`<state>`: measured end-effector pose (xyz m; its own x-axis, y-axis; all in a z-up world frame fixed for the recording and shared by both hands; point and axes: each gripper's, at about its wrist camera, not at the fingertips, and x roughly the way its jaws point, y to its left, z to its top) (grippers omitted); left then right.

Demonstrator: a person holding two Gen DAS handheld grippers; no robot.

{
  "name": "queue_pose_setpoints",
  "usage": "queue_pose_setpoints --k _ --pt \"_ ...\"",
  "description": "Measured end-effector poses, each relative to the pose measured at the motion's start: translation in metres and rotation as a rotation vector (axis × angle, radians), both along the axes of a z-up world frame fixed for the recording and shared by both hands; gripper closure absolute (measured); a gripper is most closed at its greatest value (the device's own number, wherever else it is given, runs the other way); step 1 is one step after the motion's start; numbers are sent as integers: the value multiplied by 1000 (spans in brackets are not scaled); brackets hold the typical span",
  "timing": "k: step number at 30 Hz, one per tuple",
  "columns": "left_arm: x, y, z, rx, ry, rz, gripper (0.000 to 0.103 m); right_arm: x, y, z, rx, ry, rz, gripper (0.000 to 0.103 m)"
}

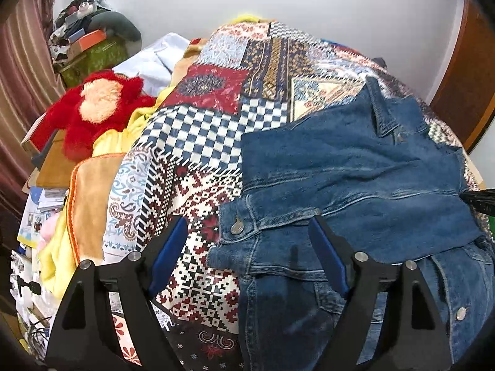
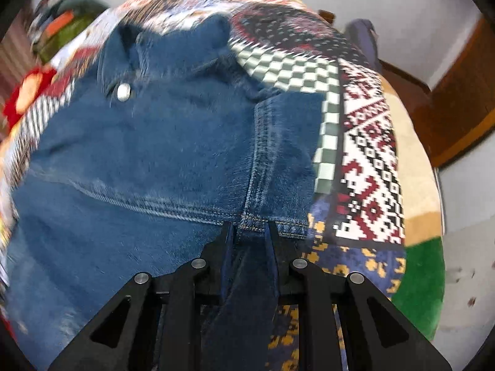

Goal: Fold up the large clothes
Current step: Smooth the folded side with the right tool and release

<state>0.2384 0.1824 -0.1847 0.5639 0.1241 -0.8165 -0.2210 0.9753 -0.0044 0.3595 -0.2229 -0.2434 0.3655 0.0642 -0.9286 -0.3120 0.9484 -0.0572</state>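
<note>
A blue denim jacket (image 1: 355, 179) lies on a patterned patchwork bedspread (image 1: 216, 117), partly folded over itself, collar toward the far side. My left gripper (image 1: 247, 235) is open above the jacket's near left edge, by a cuff with a metal button (image 1: 237, 227); it holds nothing. My right gripper (image 2: 249, 228) is shut on a seamed edge of the jacket (image 2: 148, 160), with denim pinched between the fingers. The right gripper's tip (image 1: 479, 199) shows at the right edge of the left wrist view, against the jacket.
A red plush toy (image 1: 99, 108), yellow and tan blankets (image 1: 89, 204) and piled boxes (image 1: 89, 46) crowd the left side of the bed. A brown curtain hangs at far left. A wooden door (image 1: 467, 92) stands at the right. A green rug (image 2: 423, 281) lies beyond the bed's right edge.
</note>
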Motion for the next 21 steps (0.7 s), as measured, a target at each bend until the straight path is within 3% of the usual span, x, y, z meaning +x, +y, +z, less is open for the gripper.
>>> queue_pose_setpoints --k 4,10,14,21 --pt "0 8 -14 6 46 28 23 -7 2 -2 -38 -42 52 87" --pt "-7 15 -22 -21 58 54 23 -9 0 -3 -61 -47 81 87" --pt "-6 13 -23 -9 67 42 23 -20 5 -7 -129 -103 109 87" --pt "-6 3 -18 -9 48 12 23 -17 -14 -9 -133 -81 58 86"
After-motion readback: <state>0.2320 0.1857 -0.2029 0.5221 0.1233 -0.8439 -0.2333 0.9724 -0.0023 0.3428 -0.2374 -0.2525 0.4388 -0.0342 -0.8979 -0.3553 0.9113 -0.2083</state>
